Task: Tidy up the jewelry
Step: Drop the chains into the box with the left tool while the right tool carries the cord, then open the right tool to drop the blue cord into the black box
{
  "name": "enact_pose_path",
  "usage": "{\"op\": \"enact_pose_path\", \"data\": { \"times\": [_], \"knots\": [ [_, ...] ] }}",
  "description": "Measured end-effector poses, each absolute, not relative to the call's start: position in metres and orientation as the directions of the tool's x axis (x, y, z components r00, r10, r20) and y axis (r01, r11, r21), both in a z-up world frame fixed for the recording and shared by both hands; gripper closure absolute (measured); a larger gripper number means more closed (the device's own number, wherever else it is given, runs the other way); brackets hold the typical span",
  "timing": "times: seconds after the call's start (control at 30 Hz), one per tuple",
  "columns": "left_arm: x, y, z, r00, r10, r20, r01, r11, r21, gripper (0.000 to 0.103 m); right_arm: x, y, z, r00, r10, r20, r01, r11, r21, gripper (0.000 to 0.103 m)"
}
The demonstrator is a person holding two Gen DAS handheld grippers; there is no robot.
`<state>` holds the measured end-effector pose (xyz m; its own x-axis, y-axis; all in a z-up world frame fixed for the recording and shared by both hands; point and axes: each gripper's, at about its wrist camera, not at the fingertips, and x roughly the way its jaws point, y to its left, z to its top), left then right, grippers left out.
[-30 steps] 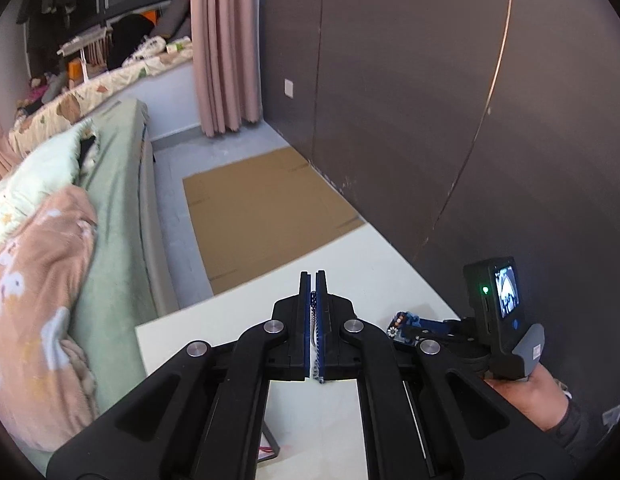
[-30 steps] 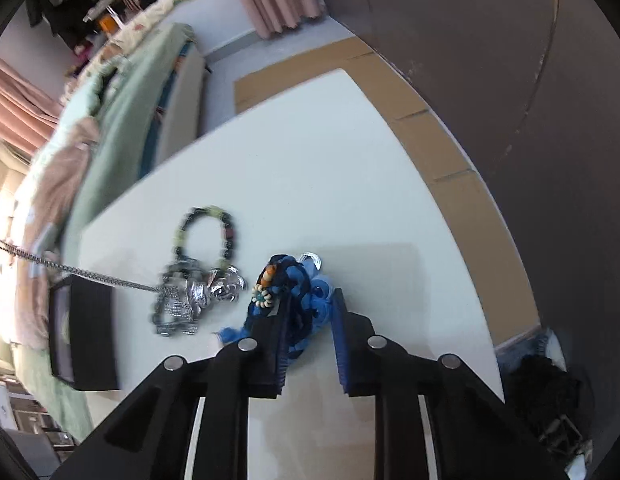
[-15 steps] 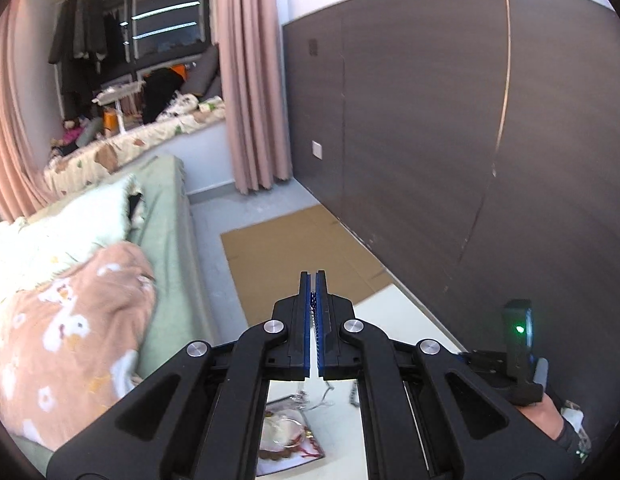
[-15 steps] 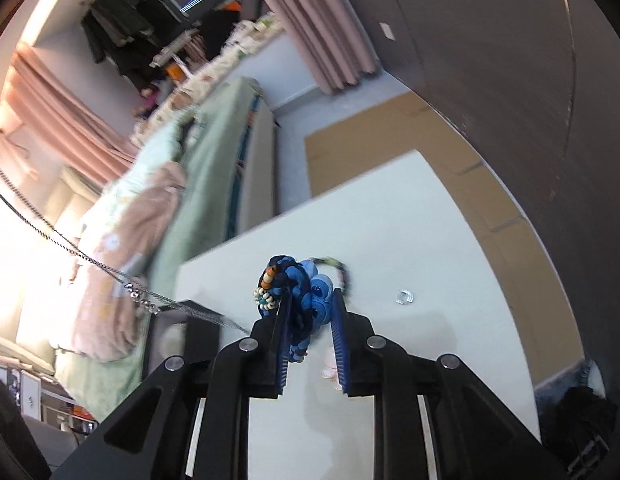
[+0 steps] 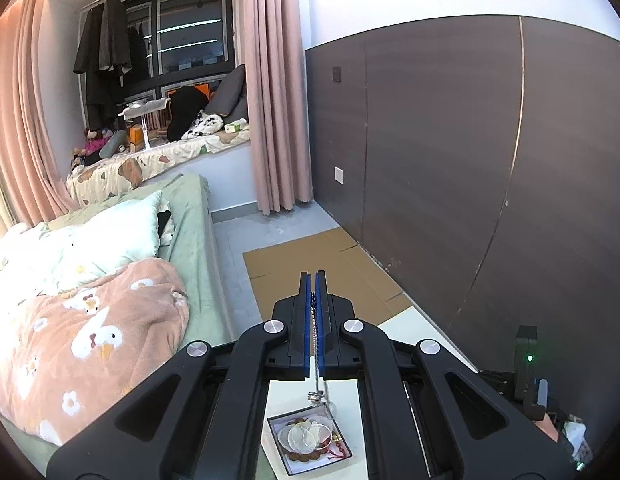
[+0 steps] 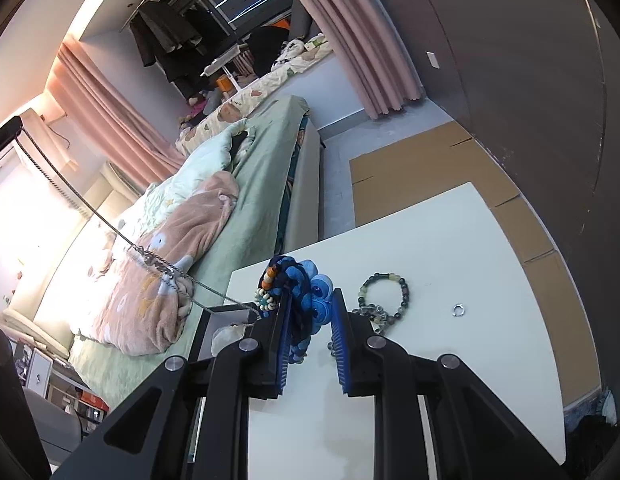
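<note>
Left gripper [image 5: 314, 280], jaws pinched fully together on a thin silver chain [image 5: 318, 360], holds it high; the chain hangs straight down above the open jewelry box [image 5: 285, 460]. Right of the box, right gripper [image 6: 310, 312], jaws partly closed, clamps a blue knitted ornament [image 6: 305, 292] joined to that chain.

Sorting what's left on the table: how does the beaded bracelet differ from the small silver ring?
The dark beaded bracelet is a wide loop of separate green and dark beads; the small silver ring is a tiny plain metal band. The bracelet lies just beyond the right gripper; the ring lies apart, further right. Both lie flat on the white table.
</note>
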<state>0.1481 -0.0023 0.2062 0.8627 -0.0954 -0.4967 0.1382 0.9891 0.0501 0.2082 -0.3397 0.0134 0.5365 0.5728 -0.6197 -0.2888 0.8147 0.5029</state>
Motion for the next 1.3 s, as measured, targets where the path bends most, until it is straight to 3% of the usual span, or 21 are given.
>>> {"op": "enact_pose_path", "data": {
  "times": [0.33,0.7,0.77,0.8,0.9,0.93,1.07,1.13,1.23,1.27,1.3],
  "knots": [
    [0.150,0.014,0.163,0.823,-0.116,-0.555,0.134,0.991,-0.009,0.100,0.206,-0.325,0.011,0.521,0.586,-0.621,-0.309,0.807,0.503,0.084],
    [0.161,0.034,0.043,0.711,-0.164,-0.683,0.082,0.985,-0.152,0.099,0.197,-0.306,0.025,0.515,0.659,-0.548,-0.380,0.749,0.542,0.084],
    [0.160,0.040,0.022,0.690,-0.167,-0.704,0.056,0.982,-0.178,0.085,0.195,-0.300,0.027,0.515,0.665,-0.541,-0.395,0.744,0.538,0.084],
    [0.159,0.044,0.013,0.685,-0.168,-0.709,0.041,0.980,-0.193,0.071,0.194,-0.296,0.028,0.513,0.670,-0.537,-0.405,0.740,0.537,0.084],
    [0.152,0.061,-0.012,0.672,-0.162,-0.722,-0.008,0.974,-0.226,0.058,0.194,-0.285,0.028,0.499,0.684,-0.532,-0.418,0.728,0.544,0.084],
    [0.150,0.065,-0.017,0.670,-0.161,-0.725,-0.018,0.972,-0.233,0.046,0.195,-0.281,0.027,0.494,0.687,-0.533,-0.420,0.725,0.546,0.084],
    [0.135,0.083,-0.033,0.674,-0.152,-0.723,-0.059,0.964,-0.258,0.029,0.197,-0.260,0.023,0.469,0.703,-0.535,-0.432,0.711,0.555,0.084],
    [0.126,0.093,-0.037,0.682,-0.141,-0.718,-0.081,0.961,-0.266,0.015,0.199,-0.248,0.020,0.451,0.715,-0.533,-0.440,0.698,0.564,0.084],
    [0.115,0.107,-0.044,0.690,-0.118,-0.714,-0.125,0.953,-0.277,0.011,0.202,-0.229,0.017,0.422,0.756,-0.501,-0.464,0.654,0.597,0.081],
    [0.113,0.110,-0.045,0.691,-0.111,-0.714,-0.137,0.950,-0.280,0.011,0.203,-0.223,0.015,0.403,0.771,-0.493,-0.471,0.636,0.610,0.078],
    [0.110,0.113,-0.047,0.692,-0.109,-0.714,-0.145,0.948,-0.285,0.009,0.205,-0.216,0.011,0.374,0.785,-0.494,-0.473,0.620,0.627,0.045]
  ]
}}
